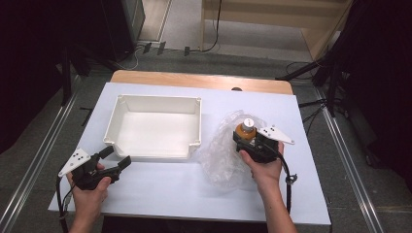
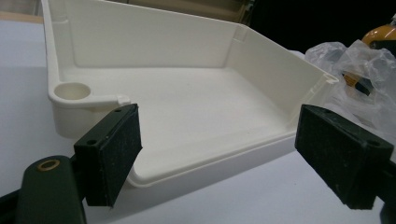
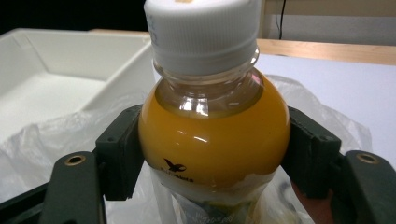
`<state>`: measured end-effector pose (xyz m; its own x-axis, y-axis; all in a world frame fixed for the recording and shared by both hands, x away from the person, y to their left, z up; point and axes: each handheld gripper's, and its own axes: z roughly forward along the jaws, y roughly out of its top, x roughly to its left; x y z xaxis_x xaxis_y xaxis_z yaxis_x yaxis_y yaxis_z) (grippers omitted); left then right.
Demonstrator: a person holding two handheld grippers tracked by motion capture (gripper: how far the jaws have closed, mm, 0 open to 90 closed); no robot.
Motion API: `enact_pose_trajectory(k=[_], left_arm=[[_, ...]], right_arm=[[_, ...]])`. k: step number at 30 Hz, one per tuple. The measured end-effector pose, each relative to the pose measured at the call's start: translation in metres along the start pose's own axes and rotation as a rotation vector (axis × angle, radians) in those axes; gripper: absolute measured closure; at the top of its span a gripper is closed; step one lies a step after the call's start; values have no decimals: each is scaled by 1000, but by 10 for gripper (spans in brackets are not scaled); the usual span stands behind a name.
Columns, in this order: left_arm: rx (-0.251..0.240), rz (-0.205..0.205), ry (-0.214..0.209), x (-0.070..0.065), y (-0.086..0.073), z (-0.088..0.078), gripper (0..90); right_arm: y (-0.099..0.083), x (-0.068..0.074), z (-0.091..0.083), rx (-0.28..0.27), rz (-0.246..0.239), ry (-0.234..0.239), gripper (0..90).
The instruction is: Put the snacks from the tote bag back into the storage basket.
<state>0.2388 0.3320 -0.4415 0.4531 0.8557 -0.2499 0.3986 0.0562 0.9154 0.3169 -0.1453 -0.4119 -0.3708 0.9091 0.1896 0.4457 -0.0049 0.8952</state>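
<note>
Gripped at its rounded shoulder by the right tool (image 3: 212, 154), orange-juice plastic bottle with white cap (image 3: 210, 116) at risk of slipping or snagging the crinkled clear plastic bag (image 1: 221, 155); left tool (image 2: 233, 154) open, empty, before the white plastic tray (image 2: 187, 93).

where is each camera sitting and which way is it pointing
High view: above the person's side of the table, looking forward and down; both forearms and hands enter from the bottom, left claw open, right claw shut on the bottle.
Left gripper view: rides the left claw, facing the white bin; both black jaws show.
Right gripper view: rides the right claw, close on the bottle; both jaws show.
Shared: all three show the bin and the plastic bag.
</note>
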Motion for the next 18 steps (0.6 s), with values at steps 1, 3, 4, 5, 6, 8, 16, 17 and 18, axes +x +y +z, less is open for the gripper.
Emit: enact_pose_trajectory(k=[1,3,4,5,6,8,16,17,18], left_arm=[[-3,-1,-2,1,0,0,140],[-4,0,0,1,1,-1,139],[-3,1,3,1,1,-2,138],[-4,0,0,1,1,-2,137],[-4,-1,2,2,1,-2,137],[-3,-3,5,2,1,-2,137],[-4,-4,7,4,1,-2,137],[-4,-4,6,4,1,-2,137],[-4,-4,6,4,1,-2,137]], right_arm=[[2,0,-1,2,0,2,310],[8,3,-4,0,-13,1,309],[11,4,-6,-2,-24,3,309],[14,5,-8,-7,-33,6,309],[15,6,-10,-4,-31,10,309],[19,8,-13,-11,-42,10,309],[32,10,-25,-41,-42,11,310],[34,9,-26,-44,-41,10,310],[36,9,-27,-46,-41,9,309]])
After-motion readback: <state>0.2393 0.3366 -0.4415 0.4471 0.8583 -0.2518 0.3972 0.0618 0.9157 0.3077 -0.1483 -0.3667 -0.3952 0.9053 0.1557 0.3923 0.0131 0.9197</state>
